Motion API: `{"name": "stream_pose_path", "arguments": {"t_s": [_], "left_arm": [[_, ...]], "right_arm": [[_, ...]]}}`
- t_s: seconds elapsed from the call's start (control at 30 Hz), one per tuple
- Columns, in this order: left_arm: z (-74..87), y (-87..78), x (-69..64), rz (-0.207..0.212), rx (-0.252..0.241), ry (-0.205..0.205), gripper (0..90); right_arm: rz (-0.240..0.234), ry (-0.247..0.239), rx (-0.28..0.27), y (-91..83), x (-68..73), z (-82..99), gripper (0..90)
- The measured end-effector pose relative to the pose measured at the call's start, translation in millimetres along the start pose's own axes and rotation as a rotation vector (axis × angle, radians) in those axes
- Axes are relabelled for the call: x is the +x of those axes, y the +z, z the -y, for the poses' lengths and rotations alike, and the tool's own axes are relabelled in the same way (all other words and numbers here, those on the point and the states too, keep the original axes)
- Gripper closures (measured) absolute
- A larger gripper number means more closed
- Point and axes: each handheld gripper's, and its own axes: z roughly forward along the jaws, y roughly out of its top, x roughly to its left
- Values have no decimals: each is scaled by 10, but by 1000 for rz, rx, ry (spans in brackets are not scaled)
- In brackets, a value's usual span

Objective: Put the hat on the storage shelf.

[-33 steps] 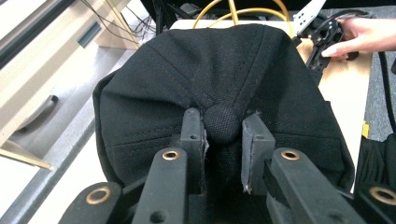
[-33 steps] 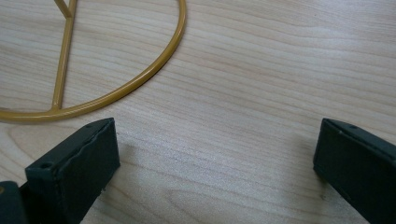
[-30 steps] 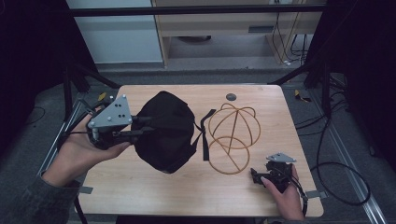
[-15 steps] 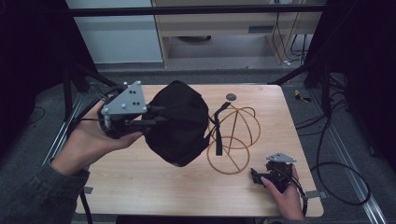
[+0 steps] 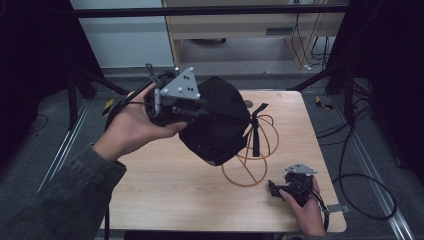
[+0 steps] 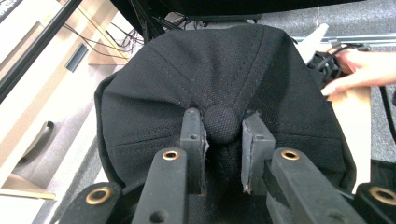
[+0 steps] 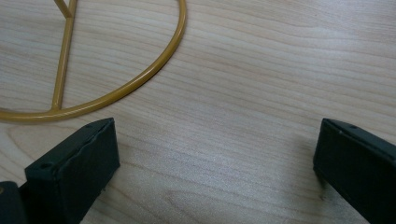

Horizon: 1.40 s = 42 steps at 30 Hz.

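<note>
High view: left gripper point(image 5: 200, 107) lifted, clamped on the black fabric cap's point(image 5: 220, 125) button; right gripper point(image 5: 280, 189), apparently resting on the wooden tabletop point(image 5: 165, 185), jaws apart.

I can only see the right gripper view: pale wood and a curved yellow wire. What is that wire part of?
Observer: A gold wire dome-shaped stand on the pale wooden table. Your open right tongs rest beside its base ring.
Operator: Is anything on it?
Observer: Not yet. A black fabric cap is held up in the air, close at its left in the high view.
Operator: What holds it up?
Observer: The left tongs, shut on the round button at the cap's crown.
</note>
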Motion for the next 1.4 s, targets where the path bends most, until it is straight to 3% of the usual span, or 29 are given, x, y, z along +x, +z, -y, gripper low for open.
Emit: {"name": "stream_pose_path", "arguments": {"t_s": [0.37, 0.8, 1.17, 1.4], "left_arm": [[-286, 260, 159, 24, 31, -4, 740], [-491, 550, 188, 60, 70, -11, 740], [-509, 896, 177, 104, 117, -21, 739], [-505, 1201, 132, 145, 168, -19, 738]], "right_arm": [[-1, 2, 0, 1, 1, -1, 4], [-1, 2, 0, 1, 1, -1, 4], [0, 1, 2, -1, 1, -2, 4], [-2, 2, 2, -2, 1, -2, 4]]}}
